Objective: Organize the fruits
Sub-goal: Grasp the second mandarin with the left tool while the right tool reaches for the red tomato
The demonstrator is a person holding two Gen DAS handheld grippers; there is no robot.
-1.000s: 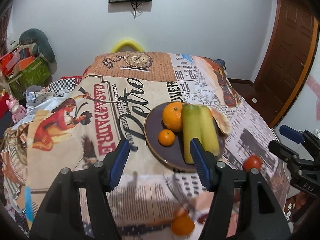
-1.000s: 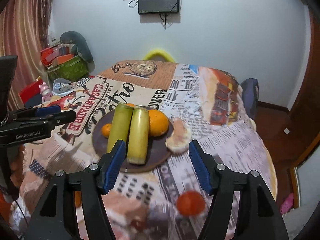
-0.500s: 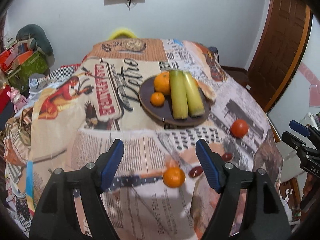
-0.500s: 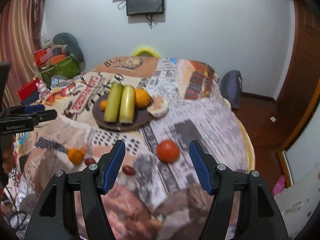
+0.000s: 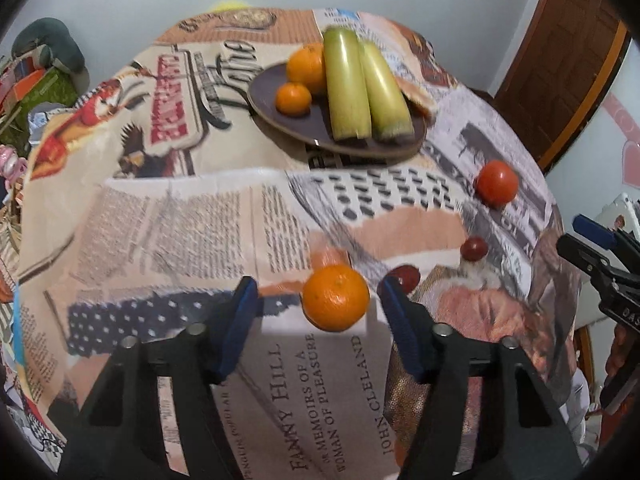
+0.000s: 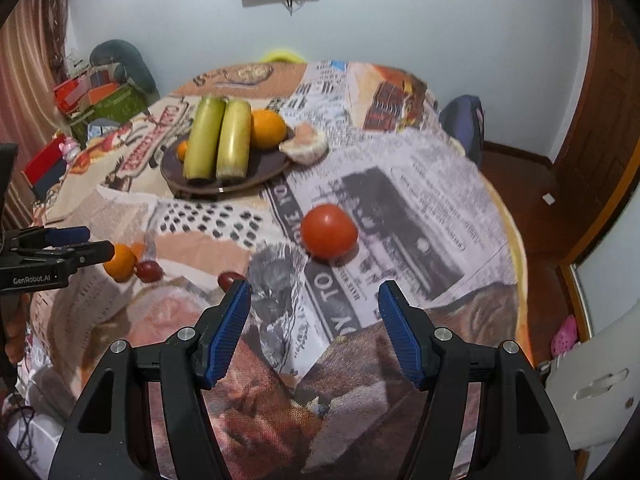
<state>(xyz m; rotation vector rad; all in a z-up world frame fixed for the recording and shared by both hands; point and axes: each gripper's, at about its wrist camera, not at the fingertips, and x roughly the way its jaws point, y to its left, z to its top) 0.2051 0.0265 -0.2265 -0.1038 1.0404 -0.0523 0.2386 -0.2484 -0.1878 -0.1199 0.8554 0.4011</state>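
A loose orange (image 5: 335, 298) lies on the printed tablecloth near the front edge, between the fingers of my left gripper (image 5: 318, 294). The jaws are closing, but the pads stand apart from the orange's skin. A red tomato (image 6: 329, 231) rests just beyond the tips of my right gripper (image 6: 315, 292), which is open and holds nothing. Farther back, a dark plate (image 5: 280, 120) carries two long yellow-green fruits (image 5: 346, 88) and two oranges (image 5: 294, 98). Two small dark red fruits (image 5: 474, 248) lie between the orange and the tomato.
A pale bread-like piece (image 6: 304, 146) sits against the plate's right side. The round table's cloth (image 6: 420, 208) falls away at the near edge. Boxes and toys (image 6: 100, 100) are piled at the left. A white chair (image 6: 600, 380) stands at the right, and a wooden door (image 5: 560, 60) behind it.
Both grippers came down toward the table's near edge. The loose orange now sits between the left fingers, which have narrowed. The tomato is much nearer the right fingertips.
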